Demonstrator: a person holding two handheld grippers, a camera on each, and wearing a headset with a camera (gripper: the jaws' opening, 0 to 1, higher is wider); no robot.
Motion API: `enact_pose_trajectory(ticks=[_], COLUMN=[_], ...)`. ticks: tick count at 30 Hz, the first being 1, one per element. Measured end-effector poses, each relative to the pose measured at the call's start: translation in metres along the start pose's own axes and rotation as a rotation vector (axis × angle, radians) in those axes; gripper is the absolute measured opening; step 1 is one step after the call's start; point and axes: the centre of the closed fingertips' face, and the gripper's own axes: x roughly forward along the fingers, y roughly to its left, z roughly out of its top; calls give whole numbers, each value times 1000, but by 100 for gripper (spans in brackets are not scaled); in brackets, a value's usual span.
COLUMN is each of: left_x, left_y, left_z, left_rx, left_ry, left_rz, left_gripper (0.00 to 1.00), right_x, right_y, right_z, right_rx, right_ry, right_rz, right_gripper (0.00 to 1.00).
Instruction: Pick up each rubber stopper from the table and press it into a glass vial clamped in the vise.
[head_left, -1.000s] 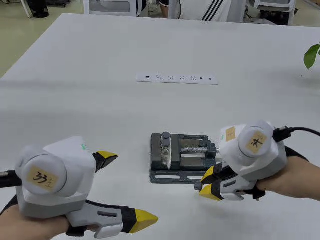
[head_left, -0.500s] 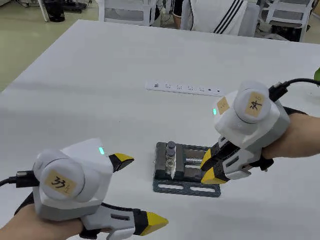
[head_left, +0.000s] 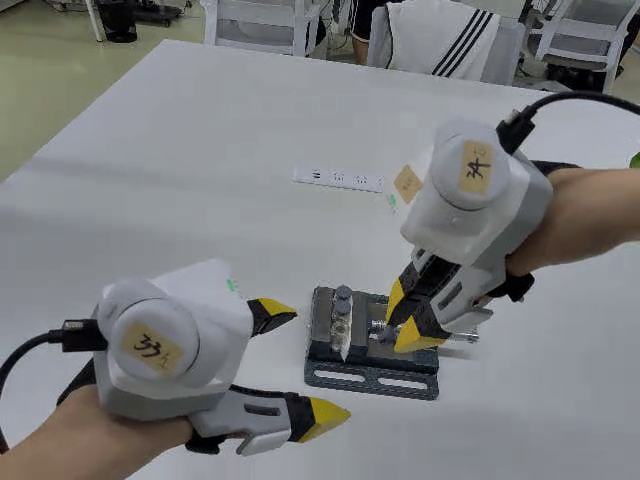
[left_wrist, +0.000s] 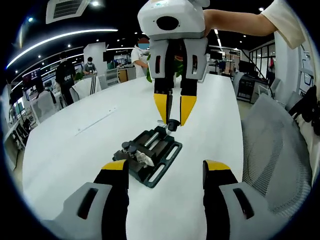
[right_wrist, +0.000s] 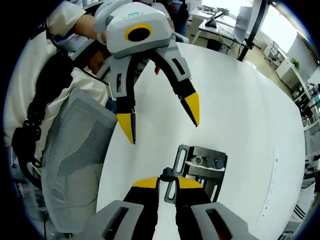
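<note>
A dark metal vise (head_left: 372, 372) sits on the white table (head_left: 180, 180) and clamps an upright glass vial (head_left: 341, 328) topped by a dark stopper (head_left: 343, 296). My right gripper (head_left: 402, 320) hovers just above the vise's right half, tips down. It is shut on a small dark rubber stopper (left_wrist: 172, 124), which also sits between the yellow tips in the right gripper view (right_wrist: 166, 174). My left gripper (head_left: 300, 365) is open and holds nothing, low at the near left and pointing at the vise (left_wrist: 149, 150).
A white power strip (head_left: 340, 180) lies beyond the vise. A person in a striped top (head_left: 440, 35) sits at the far edge among chairs. A grey mesh chair (left_wrist: 280, 145) stands beside the table.
My right gripper has risen from the table beside the vise and moved left, up over the vise. The left gripper stays open and shifted slightly right. The head camera has moved.
</note>
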Motion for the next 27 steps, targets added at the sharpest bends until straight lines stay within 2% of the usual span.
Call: enact_pose_trajectory(ticks=[3, 7, 10, 14, 18, 23, 27], left_x=[2, 6, 10, 14, 21, 27, 32], left_y=[3, 3, 0, -7, -14, -18, -20], left_z=[8, 17, 21, 27, 31, 39, 40], left_rx=[21, 34, 70, 81, 85, 101, 103], left_ry=[-5, -13, -7, -6, -8, 1, 14], left_rz=[1, 0, -9, -34, -61, -71, -86], left_gripper=[50, 43, 37, 26, 24, 19, 16], right_x=[-5, -8, -9, -8, -7, -7, -7], right_y=[-5, -2, 4, 6, 3, 7, 9], right_z=[1, 3, -1, -4, -7, -9, -8], right_rx=[-35, -53, -69, -92, -106, -117, -123], right_ry=[39, 63, 114, 162, 205, 240, 253], right_rz=[6, 30, 54, 64, 62, 79, 88], right_gripper=[7, 7, 7, 7, 7, 7, 7])
